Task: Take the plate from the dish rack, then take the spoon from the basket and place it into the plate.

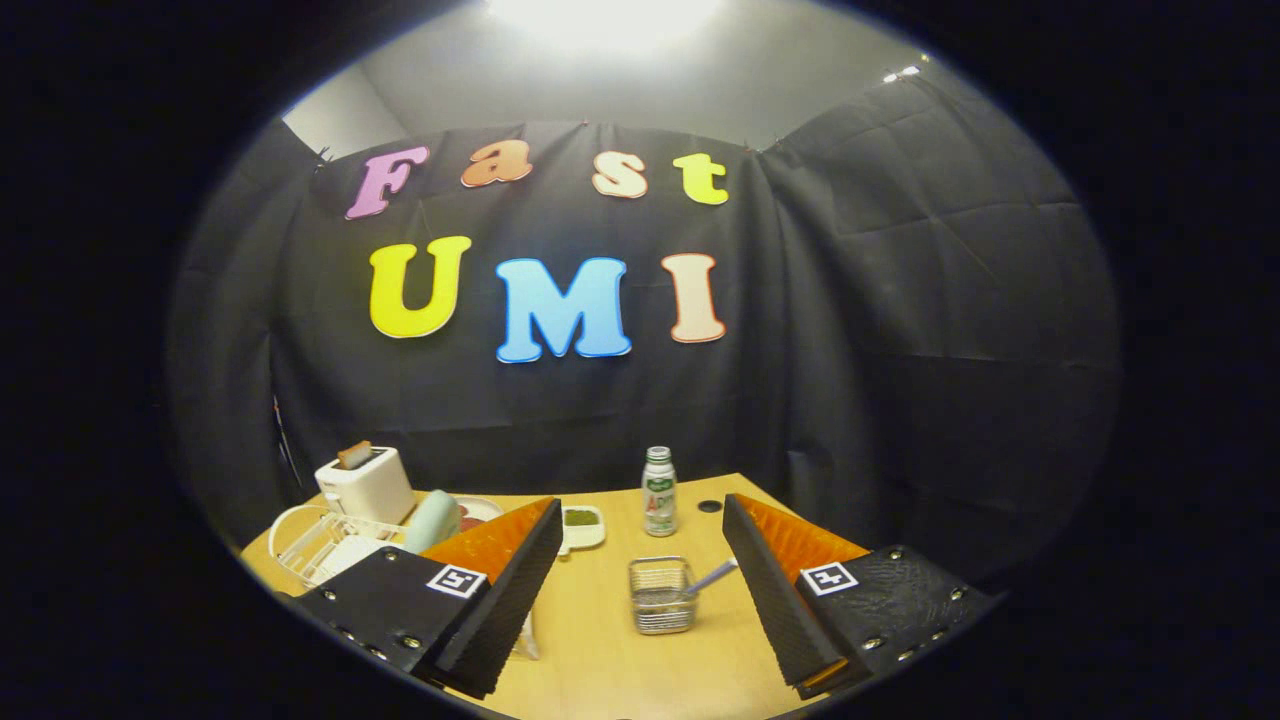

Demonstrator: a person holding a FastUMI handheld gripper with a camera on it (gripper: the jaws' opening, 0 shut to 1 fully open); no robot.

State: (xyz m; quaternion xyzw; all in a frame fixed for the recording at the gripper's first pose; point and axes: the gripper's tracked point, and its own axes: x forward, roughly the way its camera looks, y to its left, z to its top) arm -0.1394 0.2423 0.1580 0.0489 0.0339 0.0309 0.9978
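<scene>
- Left of the wire basket, beyond the gripper's left finger, the dish rack holds the pale plate.
- Gripper wide open, empty (spoon waits in the basket).
- Swing left; I'd straddle the plate's rim squarely before closing.

Your one light is a ceiling lamp, blown out to white glare. The table is evenly lit and warm, shadows soft. Heavy fisheye bending toward the rim. Centre sharp; your fingers look slightly soft up close.
</scene>
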